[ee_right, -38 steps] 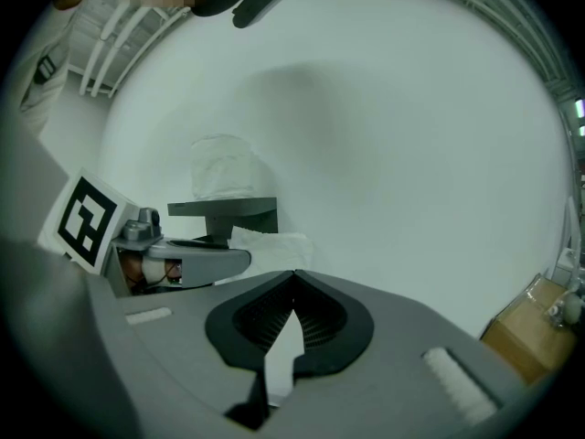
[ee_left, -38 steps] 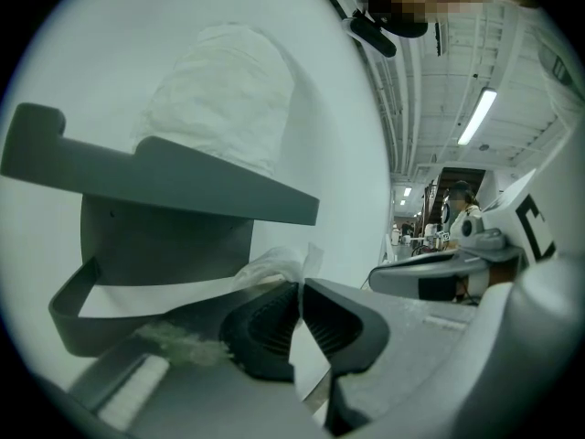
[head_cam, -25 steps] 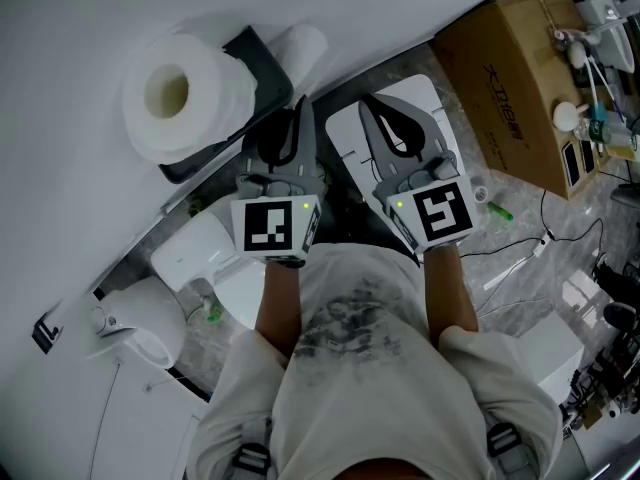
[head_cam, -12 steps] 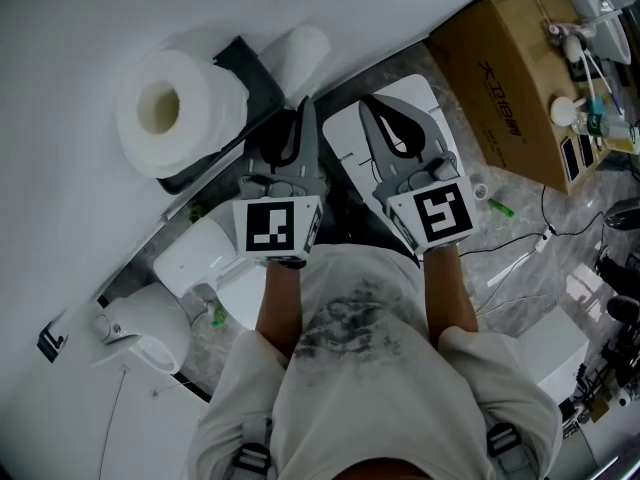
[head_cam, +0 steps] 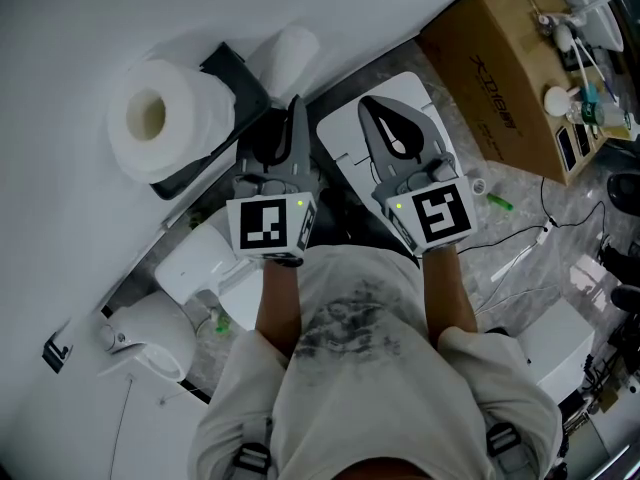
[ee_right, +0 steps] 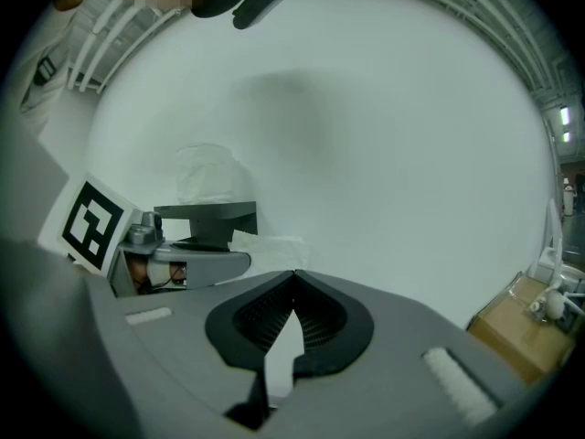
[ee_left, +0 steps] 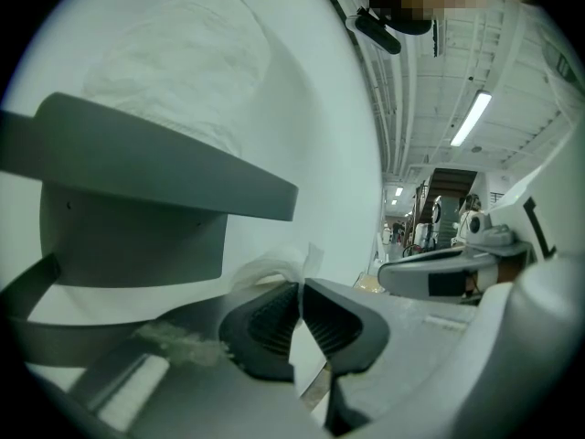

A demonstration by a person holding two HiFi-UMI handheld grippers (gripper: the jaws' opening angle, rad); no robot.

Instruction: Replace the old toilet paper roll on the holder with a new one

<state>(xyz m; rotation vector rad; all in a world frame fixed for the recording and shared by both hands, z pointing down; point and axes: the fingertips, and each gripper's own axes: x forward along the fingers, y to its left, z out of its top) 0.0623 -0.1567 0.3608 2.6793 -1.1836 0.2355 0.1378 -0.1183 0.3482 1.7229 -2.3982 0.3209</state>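
A full white toilet paper roll lies on top of the dark grey wall holder. A smaller white roll sits just right of the holder, against the wall. My left gripper reaches to the holder's right end and is shut on a thin loose sheet of tissue that sticks up between its pads. The holder's shelf fills the left gripper view, with the wrapped roll above it. My right gripper is alongside, shut and empty, facing the bare wall.
A white toilet tank lid lies under the right gripper. A cardboard box stands at the right, with cables on the marbled floor. White fittings sit at the lower left. The person's torso fills the bottom of the head view.
The head view has drifted a little, so the roll and box sit slightly shifted in frame. Both grippers keep their places and stay shut.
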